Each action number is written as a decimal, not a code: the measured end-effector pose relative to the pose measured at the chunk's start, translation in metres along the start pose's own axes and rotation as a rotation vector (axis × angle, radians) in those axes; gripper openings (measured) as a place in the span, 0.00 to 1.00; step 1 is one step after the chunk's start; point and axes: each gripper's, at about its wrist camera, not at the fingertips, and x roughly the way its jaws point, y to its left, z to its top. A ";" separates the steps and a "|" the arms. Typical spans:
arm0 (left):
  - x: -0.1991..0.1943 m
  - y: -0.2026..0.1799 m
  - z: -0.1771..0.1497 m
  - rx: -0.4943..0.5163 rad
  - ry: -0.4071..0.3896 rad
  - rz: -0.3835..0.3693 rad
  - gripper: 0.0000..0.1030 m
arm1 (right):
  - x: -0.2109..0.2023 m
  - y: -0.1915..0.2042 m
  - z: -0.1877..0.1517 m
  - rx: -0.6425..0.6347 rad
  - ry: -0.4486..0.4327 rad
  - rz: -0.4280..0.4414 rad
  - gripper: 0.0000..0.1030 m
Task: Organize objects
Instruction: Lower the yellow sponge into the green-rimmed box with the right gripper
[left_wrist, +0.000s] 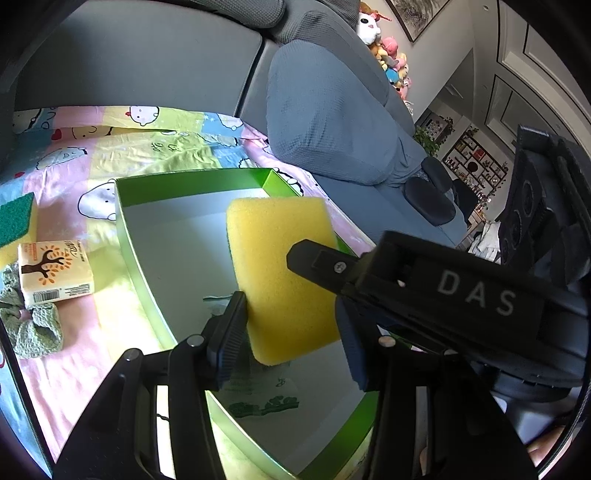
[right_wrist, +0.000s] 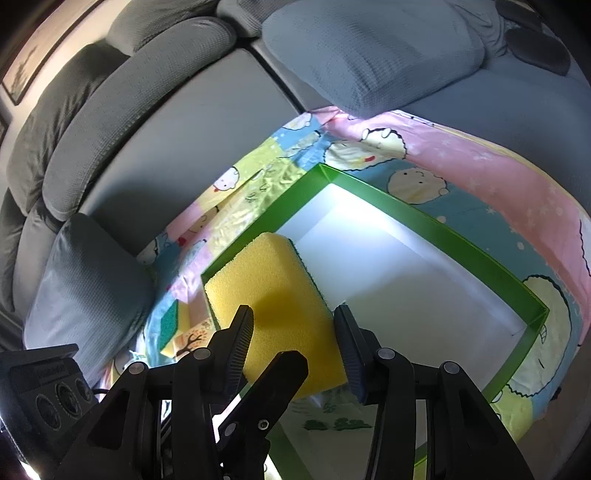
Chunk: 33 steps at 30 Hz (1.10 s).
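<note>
- Both grippers — left (left_wrist: 291, 325), right (right_wrist: 293, 347) — clench one yellow sponge (left_wrist: 284, 273) together, keeping it level.
- Sponge hangs over the green box (left_wrist: 127, 236), probably for dropping in.

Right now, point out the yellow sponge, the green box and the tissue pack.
yellow sponge (left_wrist: 284, 266), left wrist view, middle of its yellow face.
green box (left_wrist: 192, 186), left wrist view, far inner wall.
tissue pack (left_wrist: 55, 267), left wrist view, printed top face.

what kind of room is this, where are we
Most likely a home living room: a grey sofa with loose cushions, a heap of plush toys at its end, and framed pictures on the wall. The work happens on a cartoon-print cloth spread over the seat.
</note>
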 end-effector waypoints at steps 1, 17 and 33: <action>0.002 -0.001 0.000 0.001 0.002 0.001 0.45 | 0.001 -0.001 0.000 0.003 0.001 -0.008 0.47; 0.016 -0.004 -0.009 -0.014 0.034 0.014 0.45 | 0.011 -0.017 0.001 0.068 0.033 -0.054 0.47; 0.019 -0.003 -0.011 -0.026 0.049 0.033 0.45 | 0.014 -0.021 0.003 0.087 0.039 -0.091 0.47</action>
